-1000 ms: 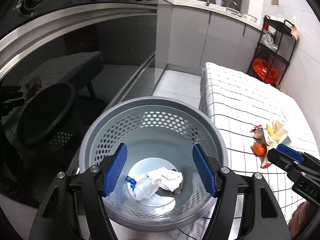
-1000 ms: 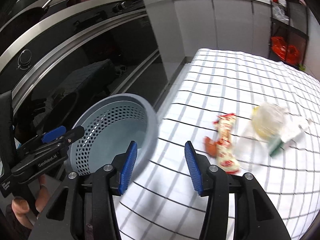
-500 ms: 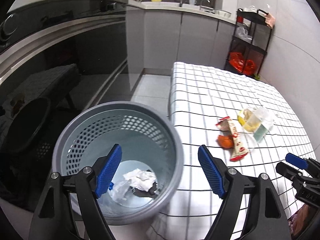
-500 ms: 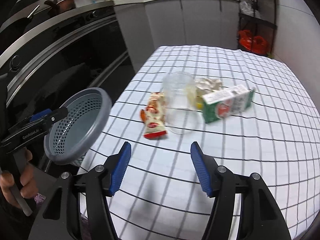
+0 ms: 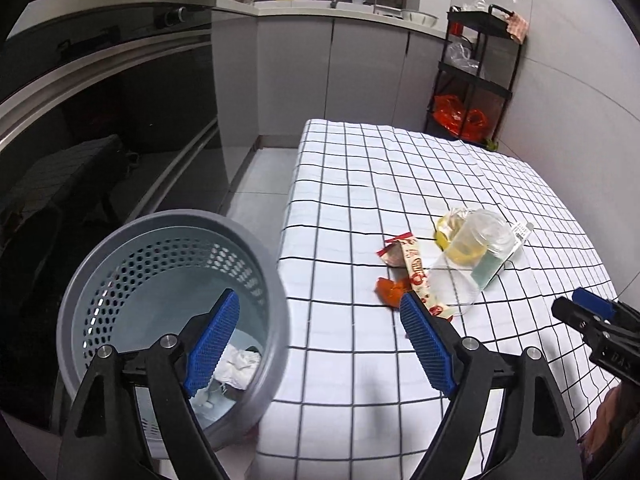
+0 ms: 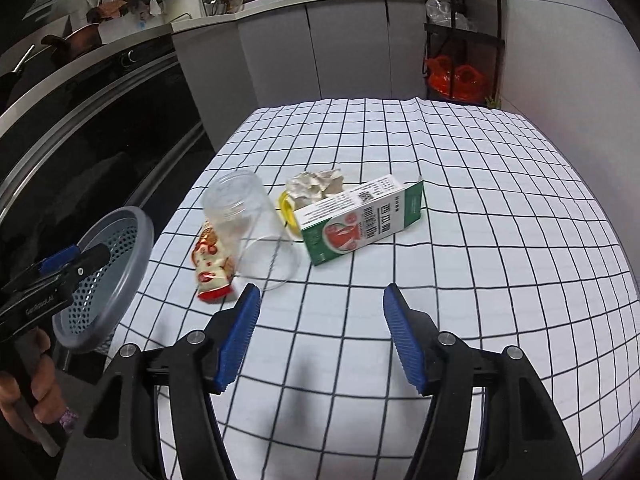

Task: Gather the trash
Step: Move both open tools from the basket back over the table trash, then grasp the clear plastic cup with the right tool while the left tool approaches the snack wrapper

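Note:
A grey perforated bin point(image 5: 120, 264) stands on the floor at the table's left edge, with crumpled white trash point(image 5: 236, 364) inside; it also shows in the right wrist view point(image 6: 120, 276). On the checked tablecloth lie a clear plastic cup point(image 6: 250, 232), a red-and-white snack wrapper point(image 6: 210, 268), a green-and-white carton point(image 6: 360, 220), crumpled paper point(image 6: 316, 186) and an orange scrap point(image 5: 390, 290). My left gripper point(image 5: 320, 344) is open and empty, over the bin's right rim and table edge. My right gripper point(image 6: 320, 336) is open and empty, just short of the cup and carton.
A dark oven front and counter point(image 5: 100, 80) run along the left. Grey cabinets point(image 6: 320, 48) stand behind the table. A black rack point(image 6: 460, 40) with red bags stands at the back right. The table point(image 6: 500, 200) is bare checked cloth to the right of the trash.
Both grippers have swung right, away from the bin and toward the trash on the table. The right gripper now faces the cup and carton more closely. Both stay open.

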Action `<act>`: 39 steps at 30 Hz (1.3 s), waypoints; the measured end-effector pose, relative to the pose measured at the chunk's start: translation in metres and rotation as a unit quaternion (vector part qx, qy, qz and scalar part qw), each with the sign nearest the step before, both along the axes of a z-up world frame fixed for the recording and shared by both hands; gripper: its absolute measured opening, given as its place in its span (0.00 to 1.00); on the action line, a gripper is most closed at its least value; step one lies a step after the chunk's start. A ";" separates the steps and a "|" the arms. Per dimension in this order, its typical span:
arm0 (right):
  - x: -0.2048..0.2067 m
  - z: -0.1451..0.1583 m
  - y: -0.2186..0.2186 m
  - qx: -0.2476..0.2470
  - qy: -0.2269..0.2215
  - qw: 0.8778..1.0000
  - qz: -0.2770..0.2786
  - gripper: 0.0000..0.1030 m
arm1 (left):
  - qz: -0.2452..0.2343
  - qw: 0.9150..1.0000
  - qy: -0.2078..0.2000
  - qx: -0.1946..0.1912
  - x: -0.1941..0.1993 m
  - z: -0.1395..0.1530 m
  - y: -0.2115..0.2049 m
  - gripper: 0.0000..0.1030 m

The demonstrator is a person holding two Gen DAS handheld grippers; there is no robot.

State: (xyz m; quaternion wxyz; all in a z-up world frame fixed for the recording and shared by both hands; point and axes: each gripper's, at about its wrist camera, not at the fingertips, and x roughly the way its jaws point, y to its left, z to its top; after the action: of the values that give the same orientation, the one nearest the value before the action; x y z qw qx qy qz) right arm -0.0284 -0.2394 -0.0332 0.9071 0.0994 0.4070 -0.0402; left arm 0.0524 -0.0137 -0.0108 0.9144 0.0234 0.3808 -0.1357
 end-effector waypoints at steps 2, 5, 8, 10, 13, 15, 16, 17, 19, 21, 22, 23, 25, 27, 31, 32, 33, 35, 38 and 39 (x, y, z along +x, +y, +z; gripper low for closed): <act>0.006 -0.002 -0.003 0.002 -0.001 1.000 0.002 0.60 | -0.003 1.000 0.000 0.002 0.002 -0.003 -0.006 0.82; 0.014 -0.002 -0.004 0.013 -0.005 1.000 0.010 0.60 | -0.001 1.000 0.001 0.006 0.005 -0.007 -0.013 0.82; 0.023 -0.001 0.003 0.025 -0.013 0.999 0.023 0.60 | 0.005 1.000 0.002 0.014 0.009 -0.010 -0.016 0.82; 0.029 0.000 0.011 0.025 -0.019 0.999 0.034 0.60 | 0.009 1.000 0.003 0.015 0.011 -0.012 -0.016 0.82; 0.041 0.003 0.024 0.021 -0.030 0.998 0.054 0.62 | 0.020 1.000 0.007 0.021 0.017 -0.016 -0.014 0.82; 0.049 0.002 0.033 0.018 -0.036 0.997 0.067 0.63 | 0.025 0.999 0.013 0.022 0.020 -0.019 -0.010 0.82; 0.052 0.002 0.036 0.017 -0.037 0.997 0.071 0.63 | 0.028 0.999 0.015 0.022 0.021 -0.020 -0.008 0.82; 0.057 0.000 0.040 0.014 -0.036 0.996 0.075 0.63 | 0.030 0.999 0.017 0.022 0.022 -0.021 -0.006 0.82; 0.064 -0.004 0.045 0.012 -0.032 0.996 0.079 0.63 | 0.033 0.999 0.019 0.022 0.023 -0.022 -0.002 0.82; 0.071 -0.008 0.049 0.012 -0.028 0.996 0.081 0.63 | 0.036 0.999 0.021 0.023 0.024 -0.023 0.000 0.82; 0.074 -0.010 0.050 0.011 -0.027 0.996 0.082 0.63 | 0.037 0.999 0.022 0.023 0.024 -0.024 0.001 0.82; 0.077 -0.012 0.052 0.009 -0.025 0.996 0.084 0.63 | 0.037 0.999 0.024 0.023 0.025 -0.024 0.002 0.82; 0.083 -0.015 0.055 0.003 -0.023 0.996 0.085 0.63 | 0.038 0.999 0.026 0.023 0.025 -0.025 0.002 0.82; 0.089 -0.019 0.057 0.000 -0.019 0.996 0.085 0.63 | 0.036 0.999 0.029 0.022 0.025 -0.027 0.002 0.82; 0.096 -0.023 0.056 0.004 -0.017 0.996 0.086 0.63 | 0.029 0.999 0.031 0.024 0.026 -0.029 -0.004 0.82; 0.097 -0.024 0.055 0.003 -0.019 0.996 0.086 0.59 | 0.027 0.999 0.030 0.026 0.026 -0.030 -0.006 0.82; 0.097 -0.024 0.055 0.002 -0.018 0.996 0.087 0.55 | 0.026 0.999 0.030 0.028 0.026 -0.030 -0.008 0.82; 0.097 -0.024 0.055 0.005 -0.019 0.996 0.088 0.51 | 0.023 0.999 0.030 0.031 0.026 -0.032 -0.011 0.82; 0.094 -0.022 0.054 0.010 -0.023 0.996 0.090 0.48 | 0.021 0.999 0.029 0.036 0.026 -0.034 -0.015 0.82; 0.093 -0.020 0.053 0.011 -0.025 0.996 0.090 0.48 | 0.020 0.999 0.030 0.037 0.026 -0.035 -0.017 0.82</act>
State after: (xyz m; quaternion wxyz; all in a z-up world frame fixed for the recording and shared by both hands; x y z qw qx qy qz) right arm 0.0642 -0.1866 -0.0536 0.9159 0.0738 0.3915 0.0487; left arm 0.0787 -0.0303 -0.0459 0.9035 0.0461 0.4132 -0.1041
